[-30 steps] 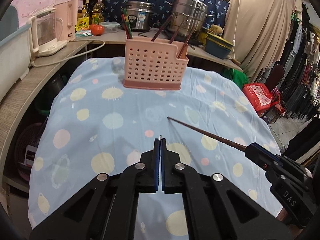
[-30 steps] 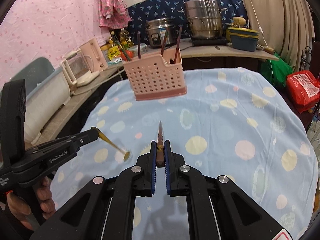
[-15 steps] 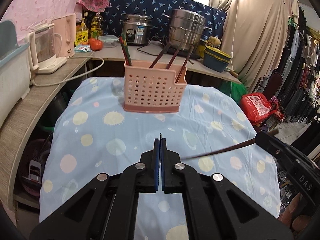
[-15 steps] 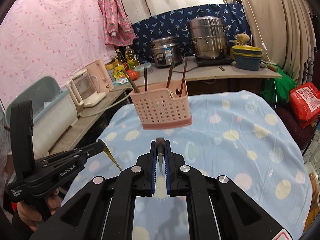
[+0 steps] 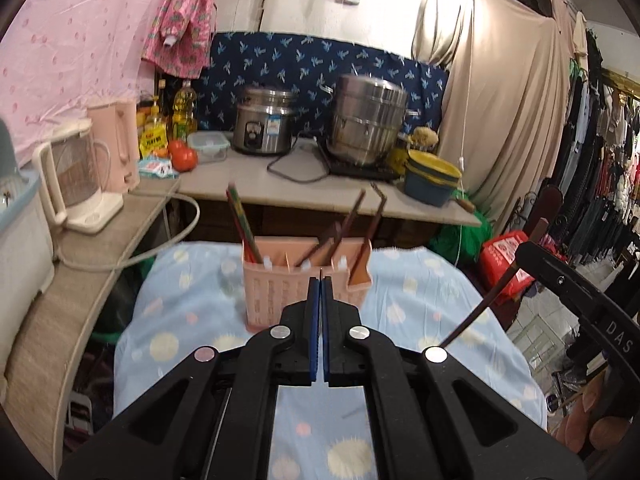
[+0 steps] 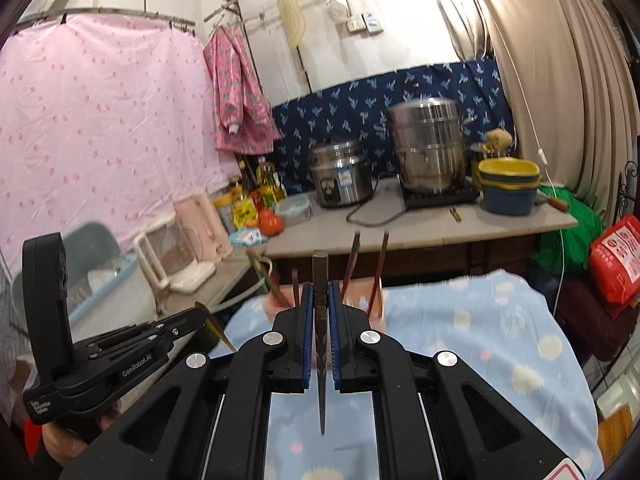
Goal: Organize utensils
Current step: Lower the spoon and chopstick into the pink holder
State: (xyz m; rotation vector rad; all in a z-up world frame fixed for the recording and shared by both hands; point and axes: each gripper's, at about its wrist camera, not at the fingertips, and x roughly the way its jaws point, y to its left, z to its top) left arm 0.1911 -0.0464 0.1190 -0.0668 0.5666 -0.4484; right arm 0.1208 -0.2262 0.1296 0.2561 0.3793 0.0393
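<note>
Utensils for sorting: a dark brown wooden chopstick [image 6: 320, 320] is clamped between the blue pads of the right hand-held gripper [image 6: 320, 312], blunt end up and tip pointing down toward the camera, an orientation that suits dropping it tip-first into a slot. The left hand-held gripper [image 5: 320, 292] is clenched; in the right wrist view a thin golden utensil [image 6: 214, 326], of a kind too small to tell, sticks out from its jaws, held by one end.

The pink perforated plastic utensil holder [image 5: 276, 280] stands at the far end of the worktop with the blue dotted cloth [image 5: 420, 300]. Its compartments already hold several chopsticks leaning upright, a red-green pair [image 5: 240, 220] on the left and brown ones [image 5: 352, 216] on the right. Both tools are carried above the cloth, near the holder, so the step in hand appears to be the approach before insertion.

Legible writing: "GenRobot.AI" on the left tool's body, "DAS" on the right tool's body. The labels on the silver rice cooker [image 6: 340, 176] and the red bag [image 6: 616, 256] are unreadable.
</note>
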